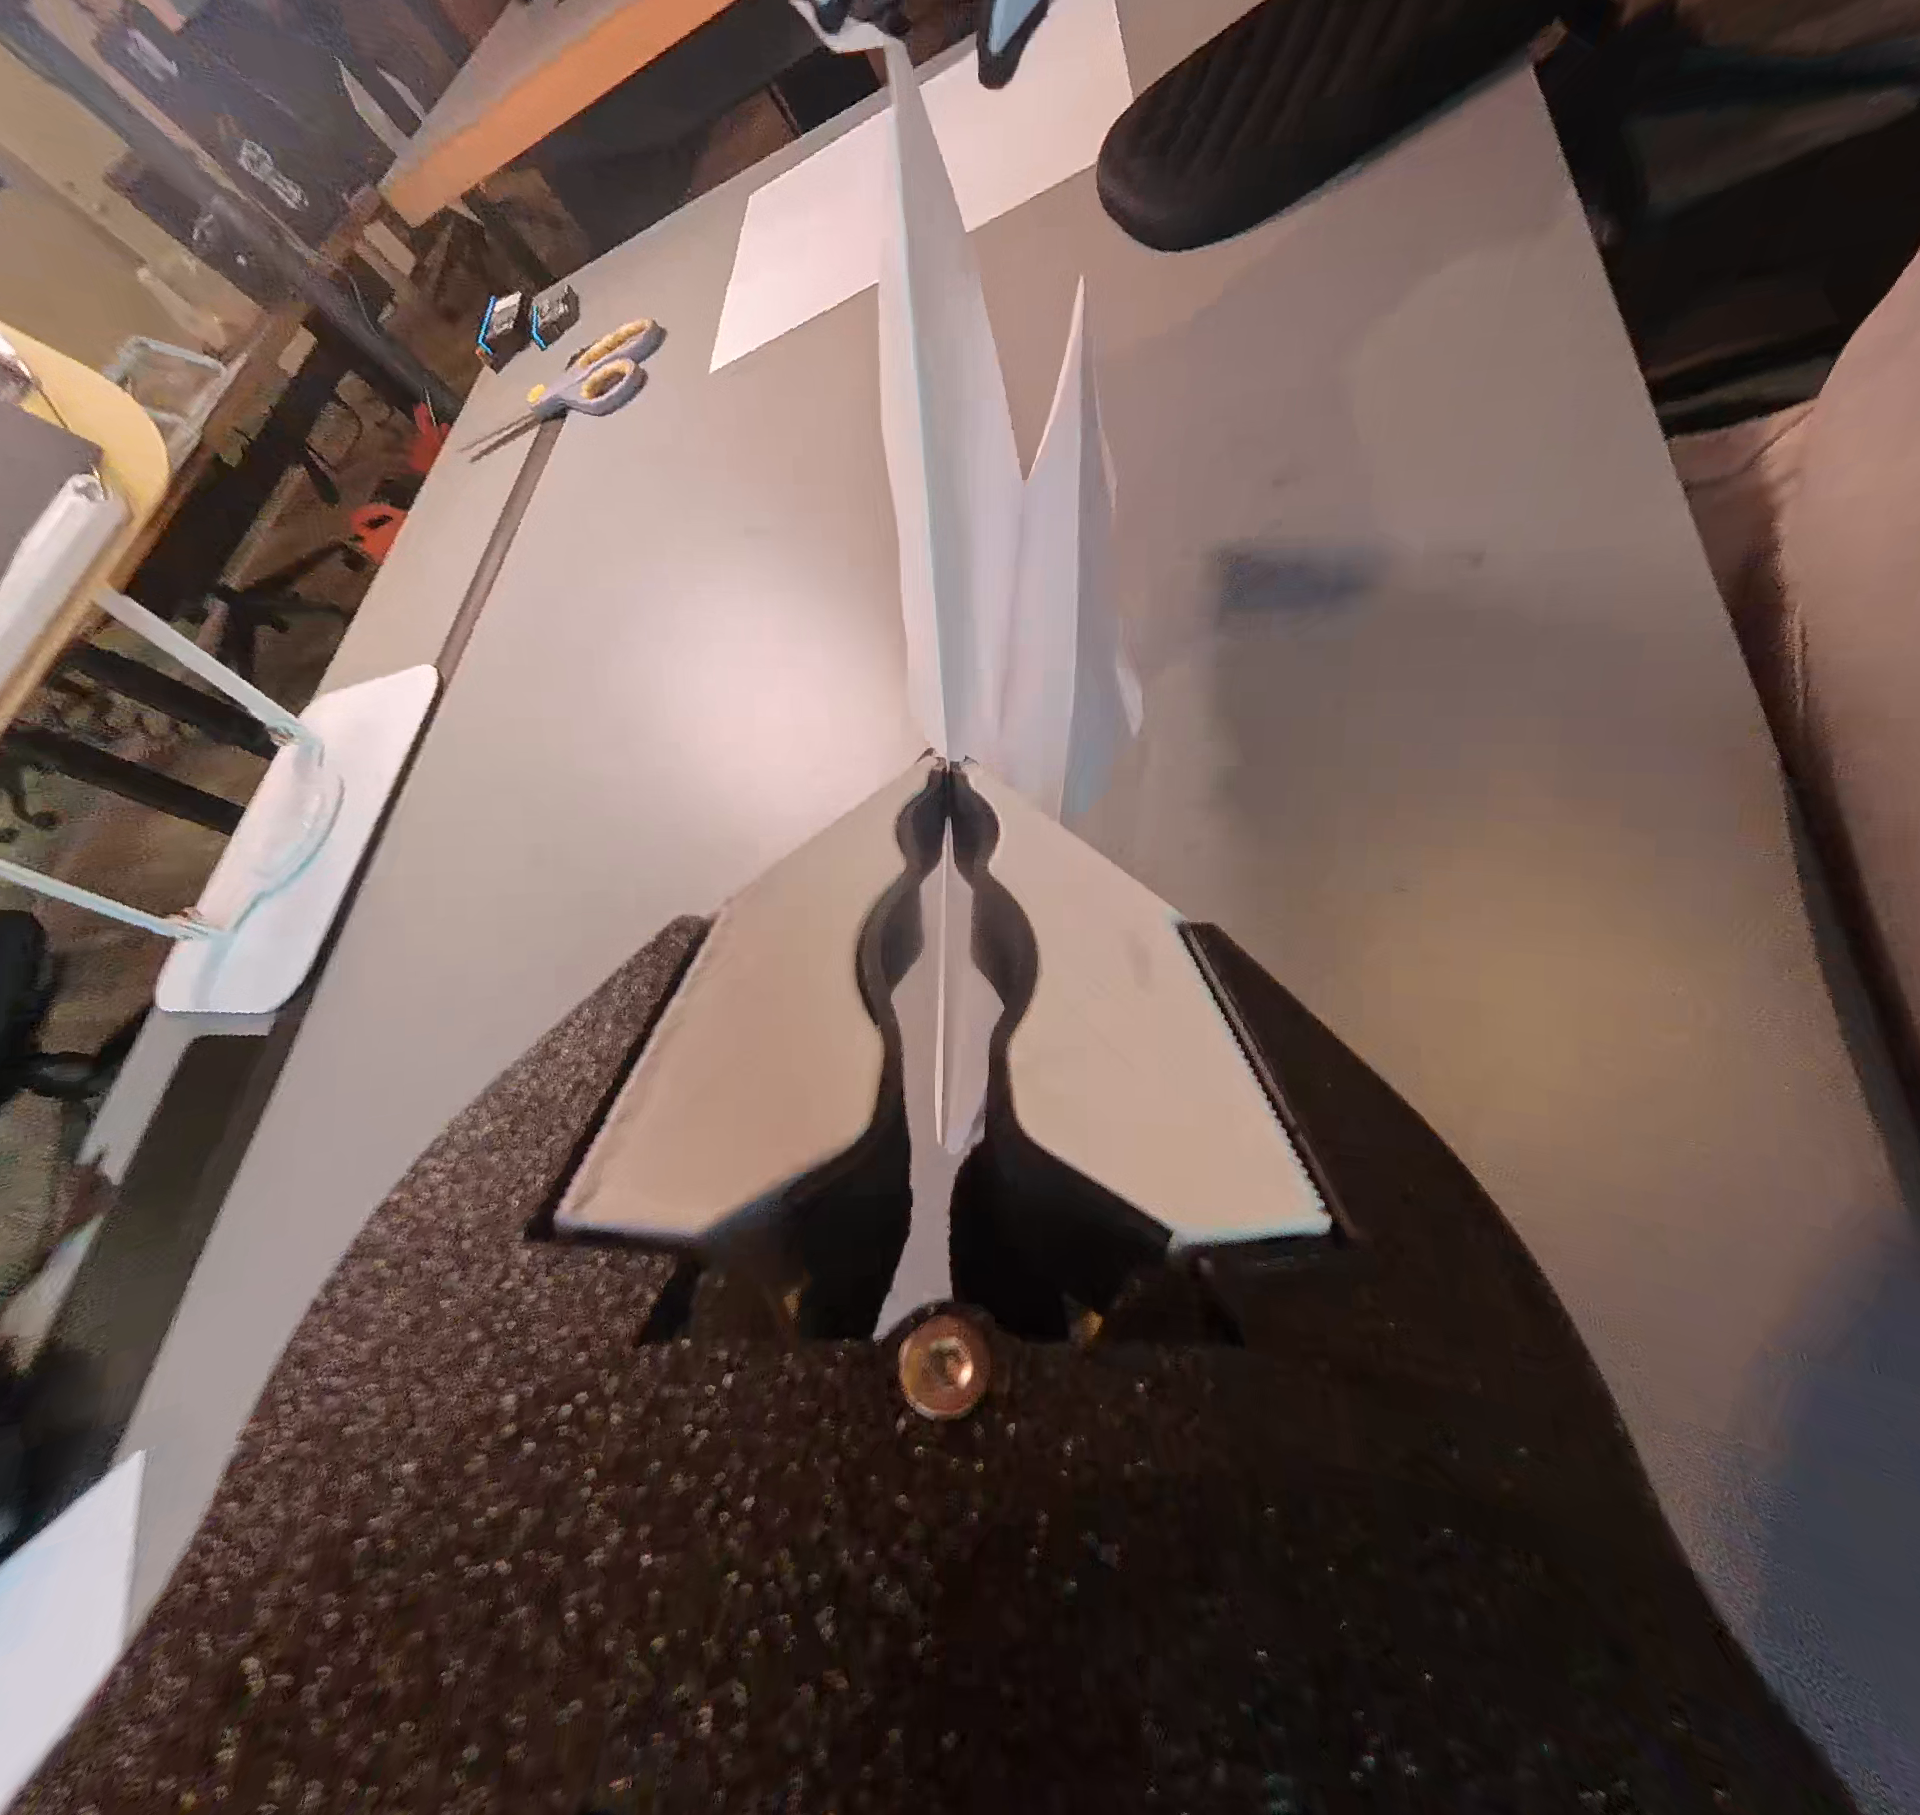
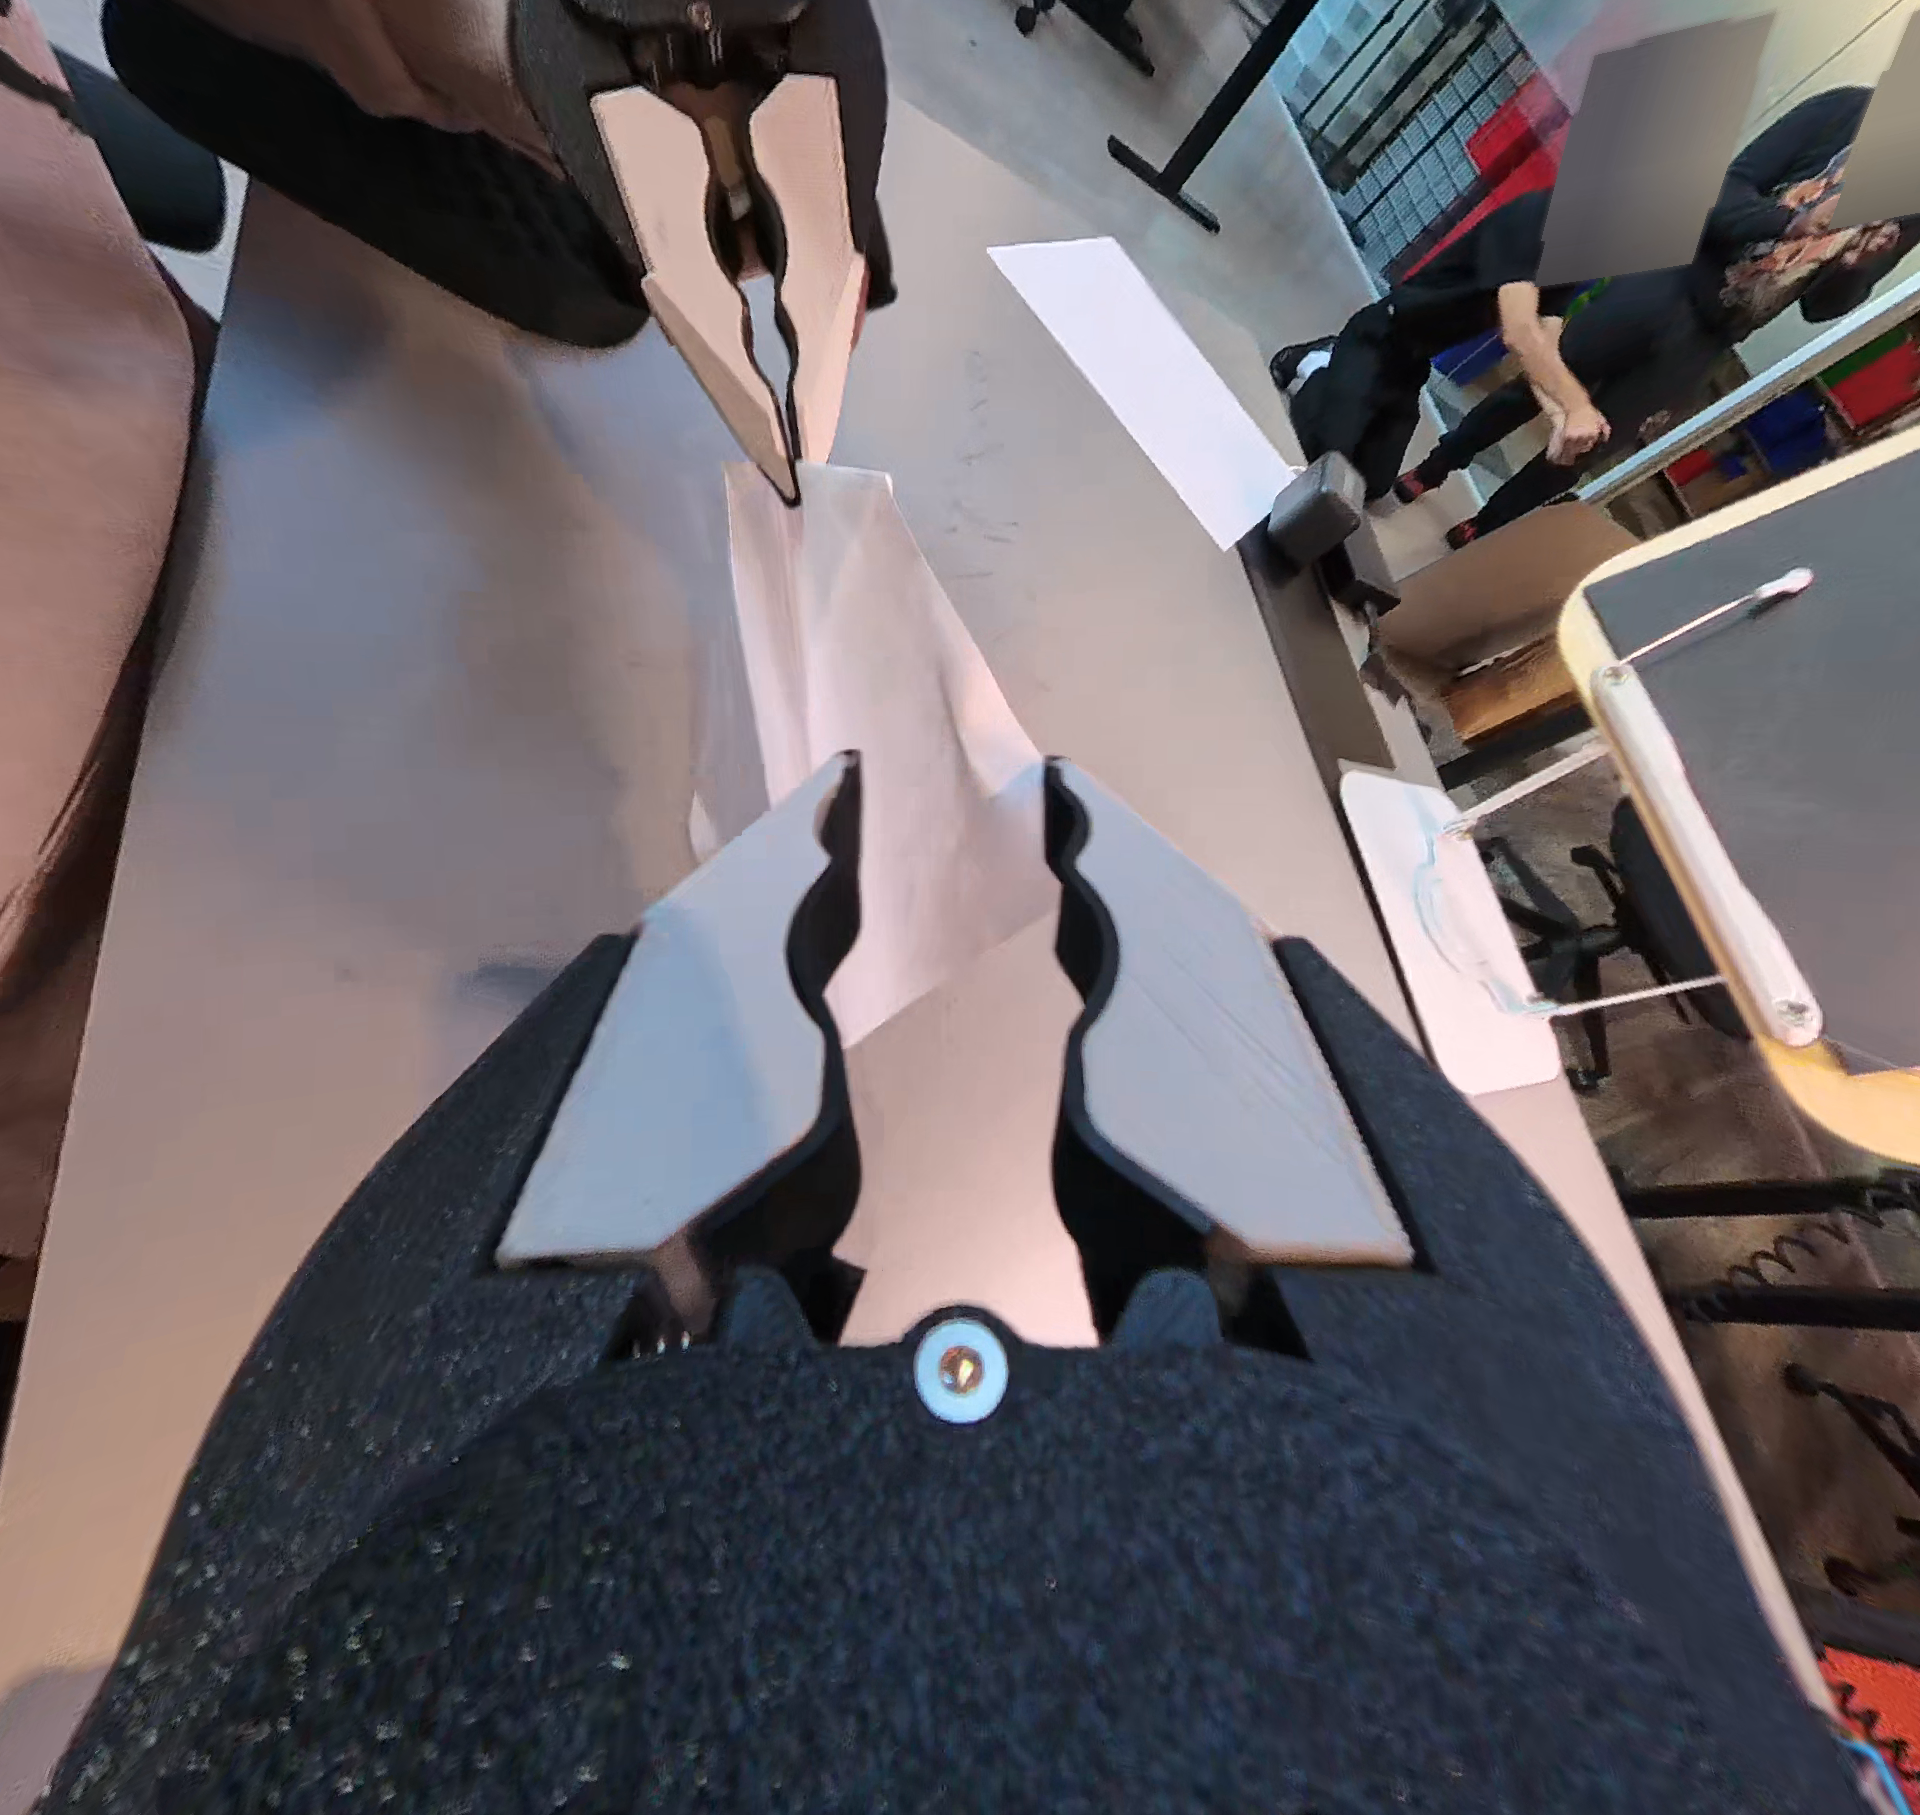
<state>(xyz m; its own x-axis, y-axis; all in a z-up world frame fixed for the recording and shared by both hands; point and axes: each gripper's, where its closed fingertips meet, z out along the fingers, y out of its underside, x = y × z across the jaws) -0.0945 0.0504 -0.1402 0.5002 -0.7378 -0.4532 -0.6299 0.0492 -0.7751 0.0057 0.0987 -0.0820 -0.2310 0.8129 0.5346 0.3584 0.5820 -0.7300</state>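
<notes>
Folded white paper [image 1: 961, 539] is the thing between your two tools, held up in the air above the grey table [image 1: 644, 643], not lying on it. Your left gripper [image 1: 948, 773] has its fingers pressed together on the near end of the paper, with one thin edge of the sheet running back between the pads. Your right gripper [image 2: 951, 763] has its fingers apart, one on each side of the other end of the paper, and I cannot tell if either finger touches it. I judge this paper to be very light and thin, stiff only along its creases, and easy to crumple or tear if you pull the two ends apart. A good place to take it is on a folded edge, where several layers lie together. Farther on the table you see a flat white sheet [image 1: 821, 259], and beyond it a pair of scissors [image 1: 582, 383] with grey and yellow handles near the far edge.
</notes>
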